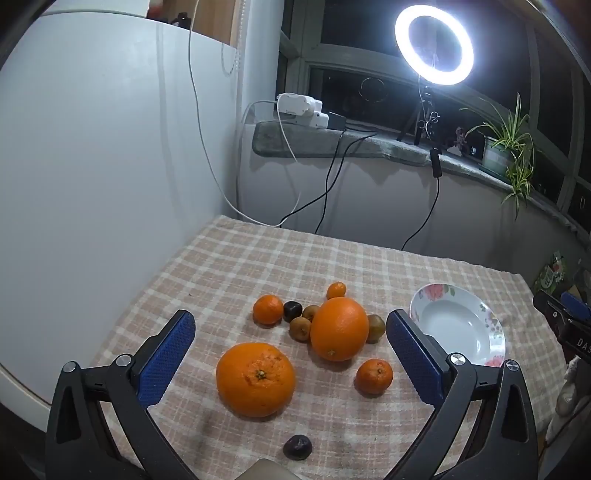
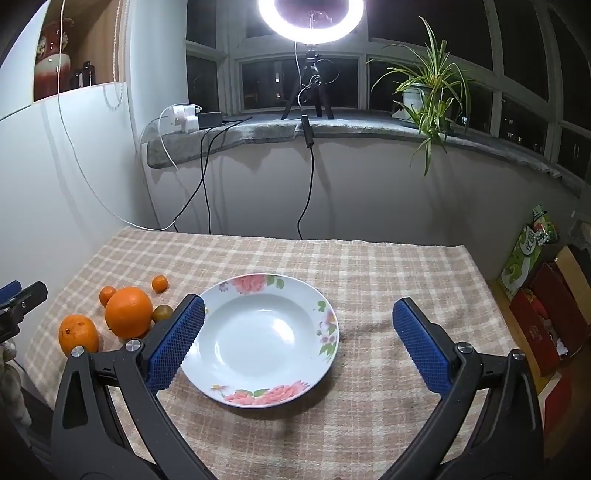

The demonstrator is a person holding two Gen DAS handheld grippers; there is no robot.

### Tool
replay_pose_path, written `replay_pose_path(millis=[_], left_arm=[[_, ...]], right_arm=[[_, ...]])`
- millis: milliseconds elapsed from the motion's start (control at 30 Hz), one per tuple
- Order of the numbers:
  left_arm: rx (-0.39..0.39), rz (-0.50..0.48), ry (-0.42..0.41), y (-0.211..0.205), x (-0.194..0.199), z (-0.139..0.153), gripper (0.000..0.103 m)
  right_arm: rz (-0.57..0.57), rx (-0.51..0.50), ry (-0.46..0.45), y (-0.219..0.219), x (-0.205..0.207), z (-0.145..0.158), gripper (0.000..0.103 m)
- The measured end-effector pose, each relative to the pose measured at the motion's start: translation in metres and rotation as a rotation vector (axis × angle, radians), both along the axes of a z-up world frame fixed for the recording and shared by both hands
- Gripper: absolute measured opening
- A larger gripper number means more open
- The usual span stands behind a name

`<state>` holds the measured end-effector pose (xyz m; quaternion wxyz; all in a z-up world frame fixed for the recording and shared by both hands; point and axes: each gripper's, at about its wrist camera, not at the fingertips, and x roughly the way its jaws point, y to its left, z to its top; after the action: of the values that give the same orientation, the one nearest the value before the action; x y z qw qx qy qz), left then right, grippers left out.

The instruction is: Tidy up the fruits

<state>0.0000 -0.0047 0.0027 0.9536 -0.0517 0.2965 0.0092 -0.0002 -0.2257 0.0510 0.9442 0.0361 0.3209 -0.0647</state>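
Two big oranges lie on the checked cloth, one near [image 1: 255, 379] and one farther [image 1: 339, 328], [image 2: 128, 312]. Small mandarins [image 1: 267, 309] [image 1: 373, 376] [image 1: 336, 290], brownish-green kiwi-like fruits [image 1: 300, 328] [image 1: 376, 327] and dark fruits [image 1: 292, 311] [image 1: 297, 446] surround them. My left gripper [image 1: 290, 336] hovers open above this cluster, holding nothing. An empty white floral plate [image 2: 229, 291], [image 1: 458, 321] sits to the right. Wide open and holding nothing, my right gripper [image 2: 298, 325] hangs over the plate.
A checked cloth [image 2: 369, 280] covers the table against a white wall [image 1: 92, 166]. Behind it a stone windowsill [image 2: 258, 129] carries a ring light on a tripod [image 2: 309, 22], chargers with hanging cables [image 2: 183, 118] and a potted plant [image 2: 424, 88]. Boxes [image 2: 535, 306] stand right of the table.
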Motion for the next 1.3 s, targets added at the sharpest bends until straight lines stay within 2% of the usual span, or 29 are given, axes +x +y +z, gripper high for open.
replay_pose_path(millis=[1300], left_arm=[[-0.001, 0.001, -0.004, 0.0016, -0.0001, -0.0028, 0.103]], right_arm=[[0.028, 0.008, 0.006, 0.0050, 0.0036, -0.0026, 0.103]])
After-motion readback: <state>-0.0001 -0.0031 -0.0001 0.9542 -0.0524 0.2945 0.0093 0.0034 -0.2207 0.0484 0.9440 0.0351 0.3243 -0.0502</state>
